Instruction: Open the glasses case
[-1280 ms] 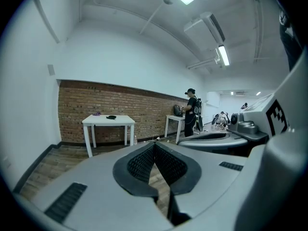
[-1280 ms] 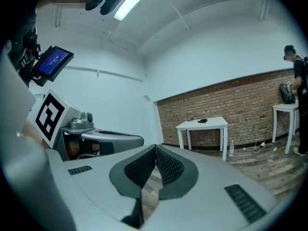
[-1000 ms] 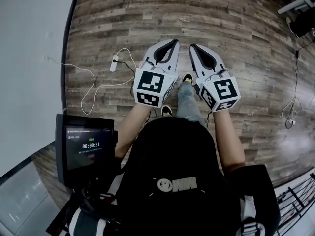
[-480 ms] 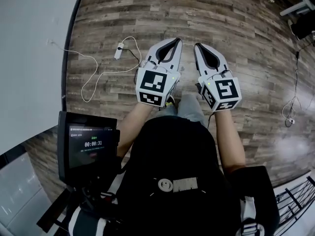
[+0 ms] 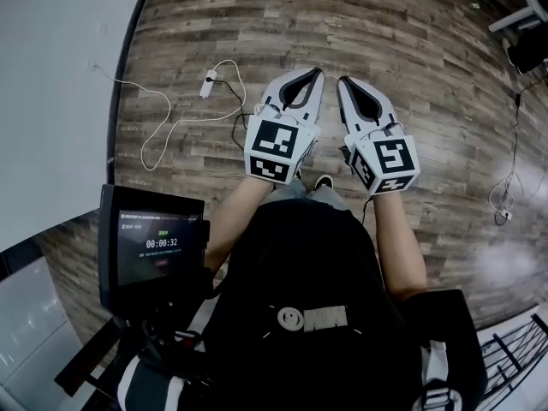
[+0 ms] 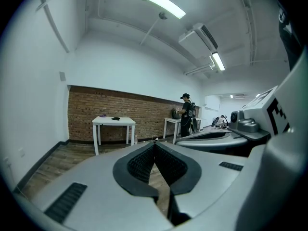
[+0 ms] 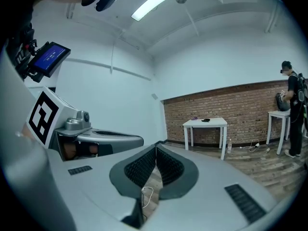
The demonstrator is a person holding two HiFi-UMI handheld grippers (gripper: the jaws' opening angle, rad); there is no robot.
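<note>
Both closed on nothing: left tool (image 5: 318, 73) and right tool (image 5: 342, 81) held side by side above floor (image 5: 214, 24) (carry pose, likely); glasses case not in sight.

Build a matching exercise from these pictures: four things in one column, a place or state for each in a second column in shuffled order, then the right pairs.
Column one
1. white cable
2. screen
3. white table
4. left gripper

Column two
A. stands against the brick wall
B. fingers shut, nothing between them
C. shows a timer, low at the left of the head view
D. lies on the wood floor

Pairs: 1-D, 2-C, 3-A, 4-B
</note>
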